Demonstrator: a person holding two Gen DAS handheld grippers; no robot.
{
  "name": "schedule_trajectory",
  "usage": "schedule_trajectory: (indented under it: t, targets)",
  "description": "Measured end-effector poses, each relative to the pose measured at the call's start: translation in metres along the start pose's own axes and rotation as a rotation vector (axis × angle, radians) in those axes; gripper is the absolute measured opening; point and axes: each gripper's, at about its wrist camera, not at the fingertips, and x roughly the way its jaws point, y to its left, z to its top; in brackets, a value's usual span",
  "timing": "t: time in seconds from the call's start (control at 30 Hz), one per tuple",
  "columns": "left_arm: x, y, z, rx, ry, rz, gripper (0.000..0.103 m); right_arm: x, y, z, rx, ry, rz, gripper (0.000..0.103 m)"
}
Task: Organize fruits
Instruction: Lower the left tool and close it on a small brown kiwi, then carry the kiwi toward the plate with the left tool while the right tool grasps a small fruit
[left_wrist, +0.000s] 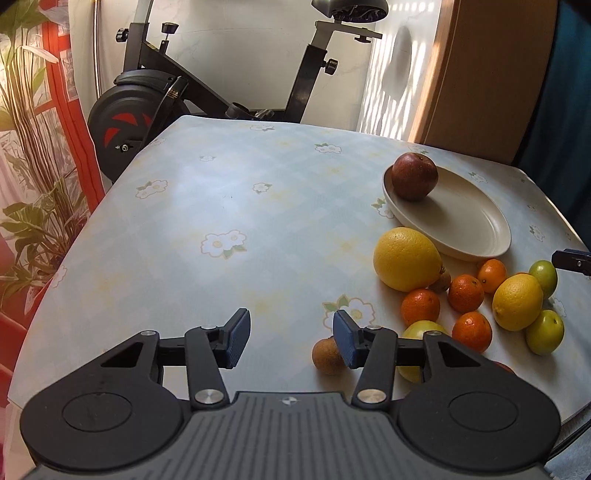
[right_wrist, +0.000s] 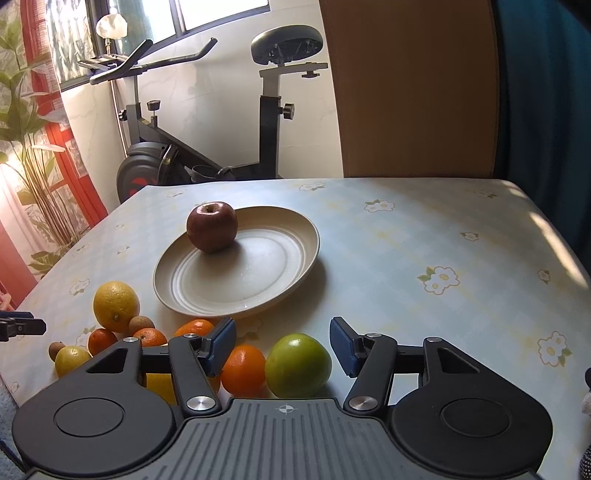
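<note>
A red apple (right_wrist: 211, 227) sits on the left part of a cream plate (right_wrist: 258, 273); both also show in the left wrist view, the apple (left_wrist: 414, 177) on the plate (left_wrist: 465, 221). Loose fruit lies in front of the plate: a large yellow citrus (left_wrist: 406, 258), a lemon (left_wrist: 518, 302), several small oranges (left_wrist: 466, 293) and green fruits (left_wrist: 545, 331). My left gripper (left_wrist: 291, 339) is open and empty over bare table, a small brown fruit (left_wrist: 327, 356) by its right finger. My right gripper (right_wrist: 282, 345) is open, with a green fruit (right_wrist: 297, 364) and an orange (right_wrist: 243, 369) between its fingers, untouched.
The table (left_wrist: 221, 206) has a pale floral cloth. An exercise bike (left_wrist: 155, 96) stands behind its far edge, plants (left_wrist: 33, 206) and a red frame to the left, a wooden panel (right_wrist: 413, 88) behind on the right.
</note>
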Motion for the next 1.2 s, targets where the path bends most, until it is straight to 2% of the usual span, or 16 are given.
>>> schedule_trajectory:
  t: [0.13, 0.3, 0.4, 0.6, 0.77, 0.9, 1.2]
  targets:
    - [0.002, 0.003, -0.002, -0.016, 0.018, -0.039, 0.052, 0.0, -0.001, 0.0, 0.002, -0.002, 0.002, 0.053]
    - [0.006, -0.002, -0.005, 0.012, 0.039, -0.06, 0.045, 0.001, 0.0, 0.001, 0.002, 0.002, 0.009, 0.052]
    - [0.006, -0.004, -0.007, 0.018, 0.045, -0.088, 0.045, 0.001, 0.001, 0.0, 0.0, 0.003, 0.013, 0.052]
    - [0.015, -0.008, -0.009, 0.043, 0.076, -0.082, 0.039, 0.002, 0.001, 0.0, -0.001, 0.007, 0.023, 0.052]
    - [0.018, -0.008, -0.009, 0.038, 0.073, -0.087, 0.038, 0.004, 0.002, 0.0, 0.003, 0.011, 0.028, 0.052]
    - [0.021, -0.012, -0.008, 0.05, 0.08, -0.094, 0.029, 0.006, 0.003, -0.001, -0.002, 0.02, 0.038, 0.051]
    - [0.018, -0.008, -0.006, 0.025, 0.061, -0.079, 0.029, 0.01, 0.012, 0.0, -0.041, 0.048, 0.065, 0.044]
